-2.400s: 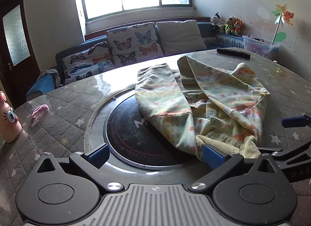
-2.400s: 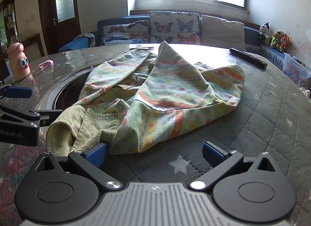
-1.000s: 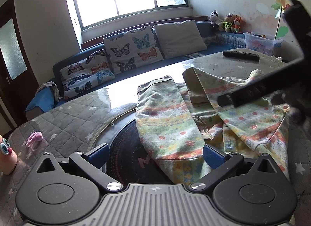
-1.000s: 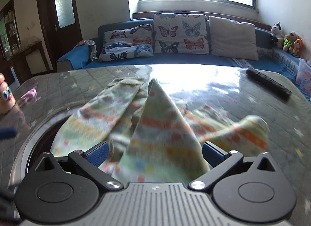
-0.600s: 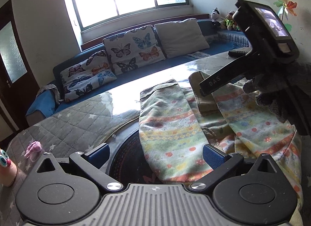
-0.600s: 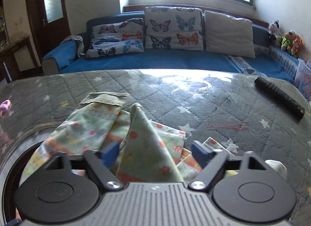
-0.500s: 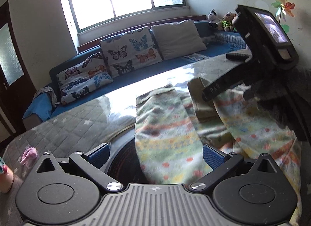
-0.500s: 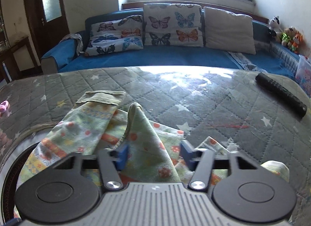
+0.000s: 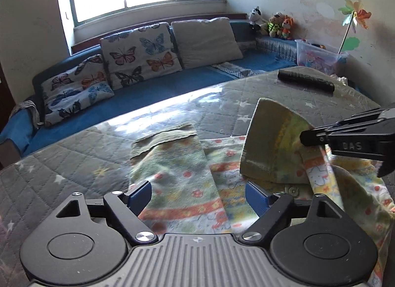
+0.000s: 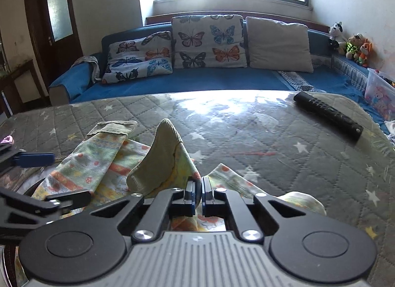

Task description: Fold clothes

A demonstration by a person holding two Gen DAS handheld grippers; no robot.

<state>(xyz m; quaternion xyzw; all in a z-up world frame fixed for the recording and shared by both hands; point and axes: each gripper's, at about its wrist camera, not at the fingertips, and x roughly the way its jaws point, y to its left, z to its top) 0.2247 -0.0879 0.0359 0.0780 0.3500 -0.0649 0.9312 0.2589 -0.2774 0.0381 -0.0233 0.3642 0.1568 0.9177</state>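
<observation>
A pale green child's jacket [image 9: 222,188] with orange stripes and small flowers lies on the quilted table [image 9: 74,153]. One sleeve [image 9: 177,171] lies flat, ending in a ribbed green cuff. My left gripper [image 9: 198,195] hovers over that sleeve. Its jaws are closing, with the sleeve between them and the pads not pressing. My right gripper [image 10: 196,195] is shut on the other sleeve [image 10: 163,153] and holds it raised in a peak. In the left wrist view that gripper [image 9: 305,137] reaches in from the right, pinching the lifted cuff [image 9: 269,143].
A black remote control [image 10: 328,115] lies at the table's far right. A blue sofa [image 10: 197,82] with butterfly cushions runs behind the table. A clear plastic box [image 9: 318,56] and soft toys sit at the right. A small pink thing [image 10: 6,139] lies at the left edge.
The right gripper has gone from open to shut on the raised sleeve. The left gripper has slid forward along the flat sleeve toward its cuff, and its jaws have narrowed.
</observation>
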